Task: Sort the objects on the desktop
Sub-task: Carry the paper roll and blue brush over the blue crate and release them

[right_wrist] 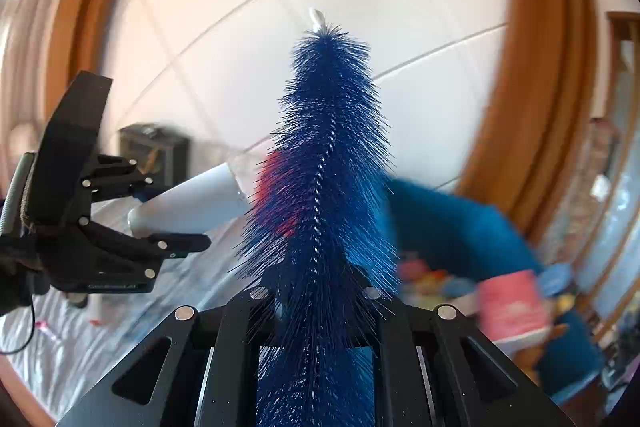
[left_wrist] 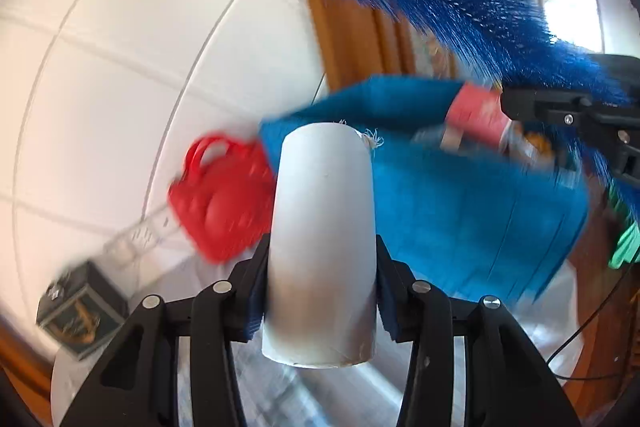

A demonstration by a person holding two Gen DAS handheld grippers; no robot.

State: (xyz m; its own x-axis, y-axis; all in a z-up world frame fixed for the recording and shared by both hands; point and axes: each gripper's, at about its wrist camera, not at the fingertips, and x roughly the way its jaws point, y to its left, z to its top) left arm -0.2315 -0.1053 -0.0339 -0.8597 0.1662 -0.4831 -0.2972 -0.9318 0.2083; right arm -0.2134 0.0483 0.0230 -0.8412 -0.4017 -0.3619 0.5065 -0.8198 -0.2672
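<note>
Carrying both items at once, by the look of it: left gripper (left_wrist: 320,267) has its jaws clamped on a grey-white cylinder (left_wrist: 322,227), pads pressing low on its two sides so most of the tube sticks out forward, clear of the jaws. Likely held near the base to leave the far end free for dropping into something.

Right gripper (right_wrist: 316,307) has its jaws closed tight on a blue bottle brush (right_wrist: 324,187), gripped down in the bristles near the twisted wire stem, white tip pointing away. From the left wrist view the brush arcs over the top of the scene, white handle end far out.

Both items are up off the table (left_wrist: 280,379), which has a pale crinkled cover. Below sits a blue fabric bin (left_wrist: 460,211) with a pink carton (right_wrist: 514,303) and other bits in it; that's my guess for the drop target. Red toy handbag (left_wrist: 224,195) sits just beside the bin's left edge, dark box (left_wrist: 80,311) further left, both unsorted.

Background is motion-blurred. Risk: the long floppy brush snagging the bin rim.
</note>
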